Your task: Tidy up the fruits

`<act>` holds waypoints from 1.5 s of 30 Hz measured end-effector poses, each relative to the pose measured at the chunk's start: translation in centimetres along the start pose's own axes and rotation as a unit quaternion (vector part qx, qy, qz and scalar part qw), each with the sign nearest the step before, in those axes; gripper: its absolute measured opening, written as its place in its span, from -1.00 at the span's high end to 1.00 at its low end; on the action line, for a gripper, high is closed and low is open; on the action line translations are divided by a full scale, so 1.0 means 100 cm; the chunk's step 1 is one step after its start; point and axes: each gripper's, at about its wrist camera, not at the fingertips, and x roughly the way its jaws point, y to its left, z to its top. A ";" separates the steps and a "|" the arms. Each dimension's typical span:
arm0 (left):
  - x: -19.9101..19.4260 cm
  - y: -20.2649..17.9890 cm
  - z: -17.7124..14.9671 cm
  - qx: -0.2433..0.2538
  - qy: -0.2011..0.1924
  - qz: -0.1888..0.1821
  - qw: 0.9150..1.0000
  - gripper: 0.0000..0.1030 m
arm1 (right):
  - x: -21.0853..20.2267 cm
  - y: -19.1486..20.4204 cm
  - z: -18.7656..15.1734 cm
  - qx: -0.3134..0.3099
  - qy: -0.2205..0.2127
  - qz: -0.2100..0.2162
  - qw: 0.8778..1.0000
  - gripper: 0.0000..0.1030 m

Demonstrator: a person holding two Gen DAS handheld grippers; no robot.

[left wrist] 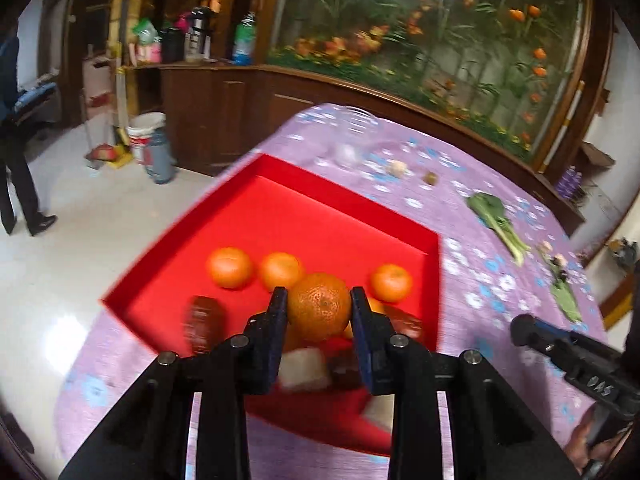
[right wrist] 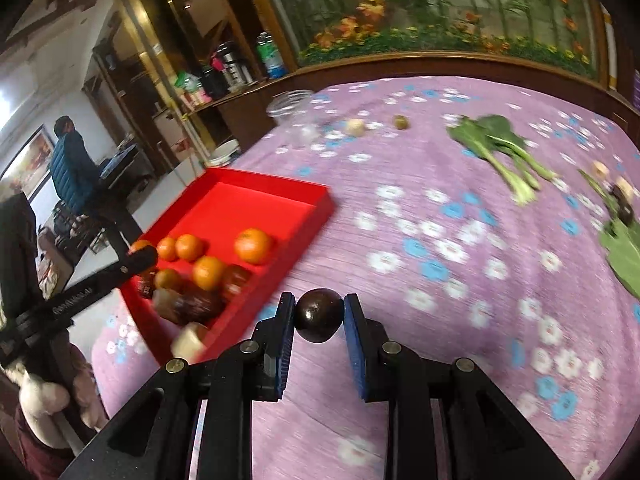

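My left gripper (left wrist: 319,300) is shut on an orange (left wrist: 319,307) and holds it over the near part of the red tray (left wrist: 344,200). The tray holds several oranges (left wrist: 229,267) and dark brown fruits (left wrist: 202,322). My right gripper (right wrist: 319,312) is shut on a dark round fruit (right wrist: 319,315) above the purple tablecloth, just right of the red tray (right wrist: 320,204). The left gripper also shows in the right wrist view (right wrist: 140,258), over the tray's left side. The right gripper shows at the right edge of the left wrist view (left wrist: 524,330).
The flowered purple tablecloth (right wrist: 440,280) carries leafy greens (right wrist: 496,140), a clear glass jar (right wrist: 290,106), a small pale fruit (right wrist: 356,126) and a small green-brown fruit (right wrist: 401,121). More greens and small items (right wrist: 620,208) lie at the right edge. A wooden cabinet stands behind.
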 end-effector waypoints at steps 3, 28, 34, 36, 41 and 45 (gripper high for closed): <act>0.003 0.007 -0.001 0.009 -0.005 0.019 1.000 0.42 | 0.013 0.023 0.013 -0.012 0.002 0.019 1.000 0.47; 0.030 0.023 0.004 -0.001 0.022 -0.001 1.000 -0.10 | 0.122 0.069 0.062 0.016 0.054 0.080 0.995 0.10; 0.006 0.012 0.002 0.016 0.004 0.002 1.000 -0.23 | 0.093 0.061 0.059 0.023 0.027 0.074 0.997 0.09; -0.002 0.006 0.000 0.024 0.000 -0.001 1.000 -0.25 | 0.078 0.058 0.054 0.022 0.014 0.065 0.998 0.08; -0.019 -0.023 -0.015 0.057 -0.005 -0.012 0.998 -0.34 | 0.035 0.045 0.030 0.023 -0.027 0.027 0.999 -0.06; -0.032 -0.045 -0.028 0.085 -0.010 -0.012 0.996 -0.43 | 0.004 0.029 0.008 0.037 -0.051 -0.018 0.998 -0.08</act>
